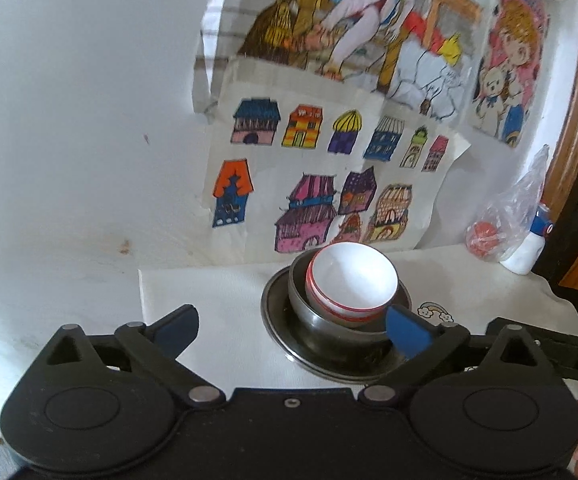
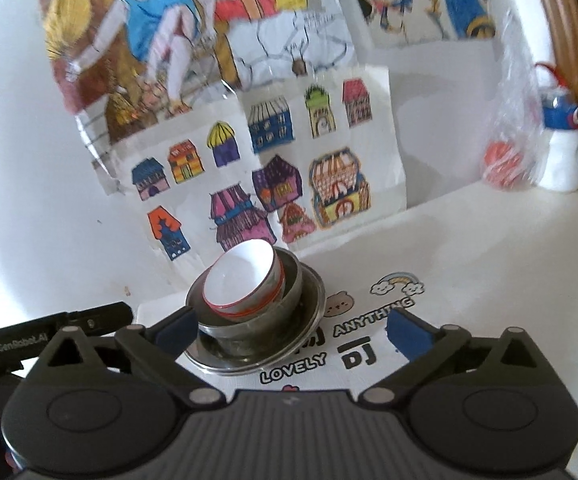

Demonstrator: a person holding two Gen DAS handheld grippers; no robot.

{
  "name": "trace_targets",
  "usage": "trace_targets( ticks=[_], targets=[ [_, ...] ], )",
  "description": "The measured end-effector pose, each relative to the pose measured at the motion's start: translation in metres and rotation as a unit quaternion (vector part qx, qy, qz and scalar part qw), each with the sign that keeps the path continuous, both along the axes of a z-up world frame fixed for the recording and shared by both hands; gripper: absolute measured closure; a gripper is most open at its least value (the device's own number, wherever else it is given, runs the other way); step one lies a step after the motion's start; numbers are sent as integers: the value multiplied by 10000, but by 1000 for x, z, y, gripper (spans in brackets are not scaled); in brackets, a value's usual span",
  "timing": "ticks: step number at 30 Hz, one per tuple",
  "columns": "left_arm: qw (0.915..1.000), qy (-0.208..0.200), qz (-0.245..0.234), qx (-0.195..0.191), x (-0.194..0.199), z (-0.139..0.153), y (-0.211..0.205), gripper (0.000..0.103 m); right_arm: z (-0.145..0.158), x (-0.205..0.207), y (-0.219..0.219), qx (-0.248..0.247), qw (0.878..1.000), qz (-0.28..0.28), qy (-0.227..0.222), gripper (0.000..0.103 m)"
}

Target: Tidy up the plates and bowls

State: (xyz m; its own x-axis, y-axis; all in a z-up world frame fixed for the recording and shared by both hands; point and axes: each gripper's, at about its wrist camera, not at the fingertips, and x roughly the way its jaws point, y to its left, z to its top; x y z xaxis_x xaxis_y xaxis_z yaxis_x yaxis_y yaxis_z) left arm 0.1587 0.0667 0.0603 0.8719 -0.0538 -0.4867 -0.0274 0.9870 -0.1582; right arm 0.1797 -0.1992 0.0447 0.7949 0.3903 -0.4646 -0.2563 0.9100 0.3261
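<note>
A white bowl with red rim lines (image 1: 351,282) (image 2: 245,282) lies tilted inside a steel bowl (image 1: 321,320) (image 2: 285,300), which stands on a steel plate (image 1: 277,320) (image 2: 313,296) on the white table. My left gripper (image 1: 291,330) is open, with nothing between its fingers; its right blue pad (image 1: 407,330) overlaps the near right side of the stack. My right gripper (image 2: 291,330) is open too and holds nothing. Its left pad (image 2: 175,330) is at the stack's near left side. The other gripper's black body (image 2: 49,336) shows at the left.
Coloured drawings of houses (image 1: 309,176) (image 2: 257,176) are taped to the white wall behind the stack. A plastic bag with a red ball (image 1: 489,236) (image 2: 505,164) and a white bottle (image 1: 529,248) (image 2: 565,156) stand at the back right. The cloth (image 2: 469,264) carries printed words.
</note>
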Motion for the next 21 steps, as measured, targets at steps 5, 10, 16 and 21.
trace_targets(
  ticks=[5, 10, 16, 21],
  targets=[
    [9995, -234, 39, 227, -28, -6, -9, 1, -3, -35, -4, -257, 9984, -107, -492, 0],
    [9988, -412, 113, 244, -53, -15, -16, 1, -6, -66, -6, -442, 9949, -189, -892, 0],
    [9976, -568, 316, 242, -79, -27, -20, 1, -14, -92, -9, -512, 9921, -263, -1115, 0],
    [9966, -629, 446, 304, -96, -37, -21, 1, -24, -105, -11, -492, 9913, -260, -1195, 0]
  ],
)
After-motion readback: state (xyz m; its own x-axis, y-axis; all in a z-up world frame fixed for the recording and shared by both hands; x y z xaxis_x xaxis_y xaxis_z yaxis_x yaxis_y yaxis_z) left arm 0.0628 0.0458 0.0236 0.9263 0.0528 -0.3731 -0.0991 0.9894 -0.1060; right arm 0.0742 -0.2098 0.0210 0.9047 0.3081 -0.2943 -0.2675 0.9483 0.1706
